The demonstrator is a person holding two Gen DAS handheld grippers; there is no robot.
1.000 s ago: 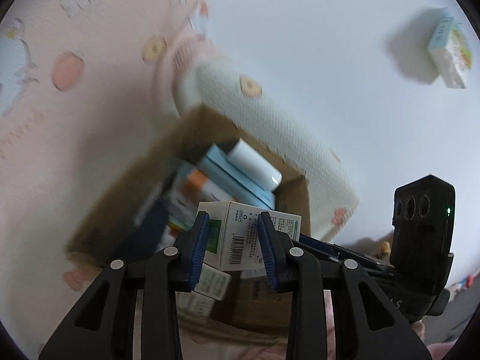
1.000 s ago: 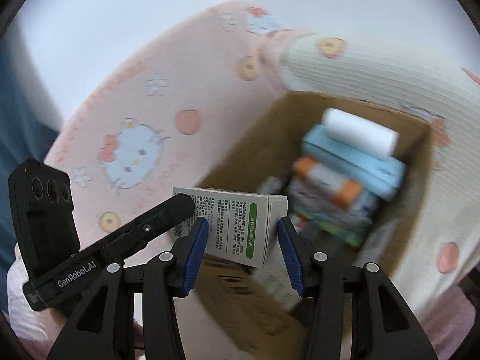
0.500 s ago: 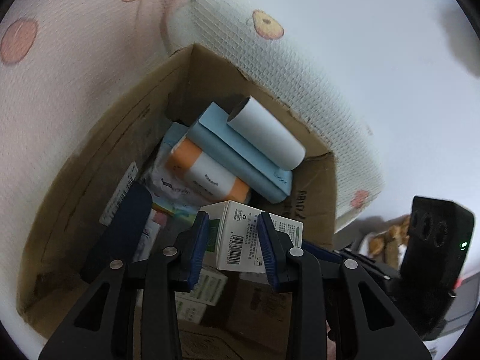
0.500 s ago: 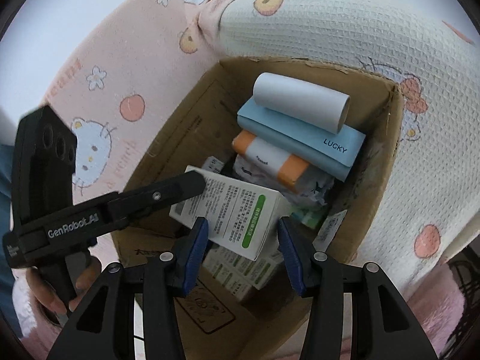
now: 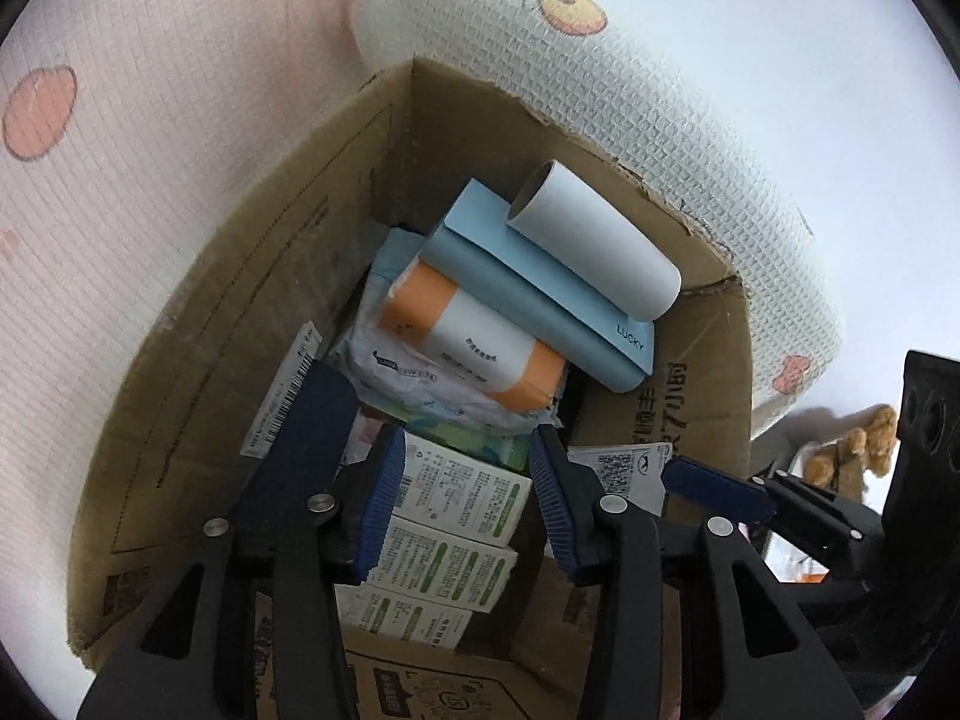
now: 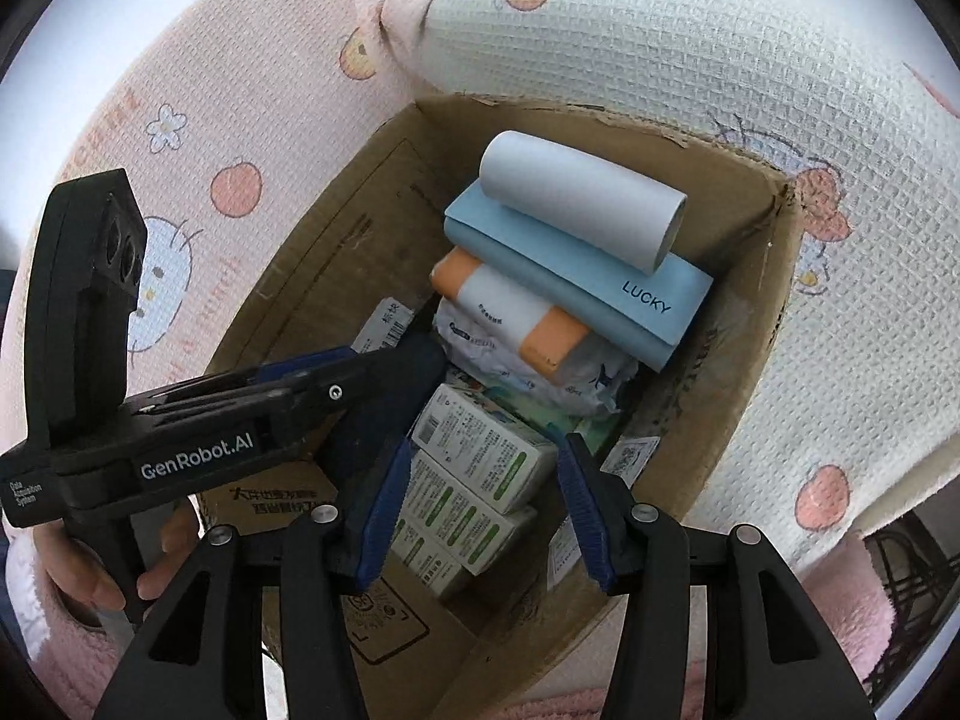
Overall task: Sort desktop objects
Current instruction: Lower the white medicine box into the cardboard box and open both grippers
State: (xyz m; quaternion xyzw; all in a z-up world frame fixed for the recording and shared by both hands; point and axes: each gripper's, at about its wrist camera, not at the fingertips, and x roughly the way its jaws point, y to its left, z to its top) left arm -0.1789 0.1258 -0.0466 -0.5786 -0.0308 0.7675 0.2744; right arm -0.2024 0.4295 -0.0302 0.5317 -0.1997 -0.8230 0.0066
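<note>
Brown cardboard box [image 5: 228, 312] wrapped by pink and white waffle-weave blanket [image 6: 690, 54] under white wall. Inside: stacked white-and-green cartons [image 6: 480, 480], white paper roll [image 5: 594, 249] atop blue "LUCKY" pouch [image 6: 600, 294]. Left claw [image 5: 462, 501] and right claw [image 6: 483, 507] spread, empty, over the cartons.
</note>
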